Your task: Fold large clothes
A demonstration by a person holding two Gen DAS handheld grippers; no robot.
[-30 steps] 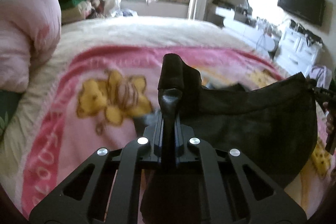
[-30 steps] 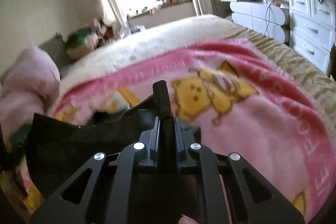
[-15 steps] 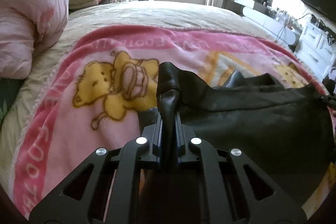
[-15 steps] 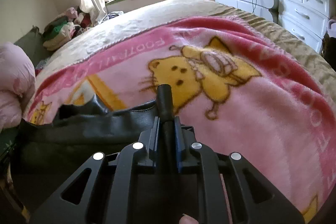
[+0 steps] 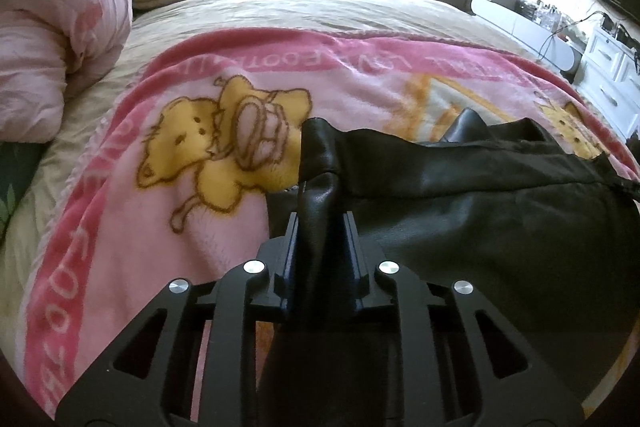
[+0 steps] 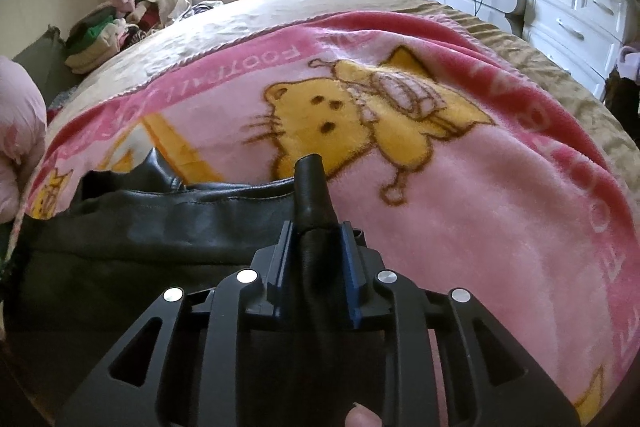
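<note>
Garment: black leather-like garment (image 5: 500,219) laid on the pink blanket (image 5: 132,227), one fold apparently down.
Left claw (image 5: 320,195): opening, fabric between jaws.
Right claw (image 6: 314,211): likewise.
Left: further folds.

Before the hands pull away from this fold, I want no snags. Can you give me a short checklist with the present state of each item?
1. Black garment laid down on the pink blanket: ok.
2. Left gripper letting go: not ok yet; jaws are opening, and a corner of the garment is between them.
3. Right gripper letting go: not ok yet; opening, fabric between its jaws.
4. Top edge straight between the two grippers: ok, roughly.
5. Layers below lying flat: cannot tell; a fold pokes up behind the edge.
</note>
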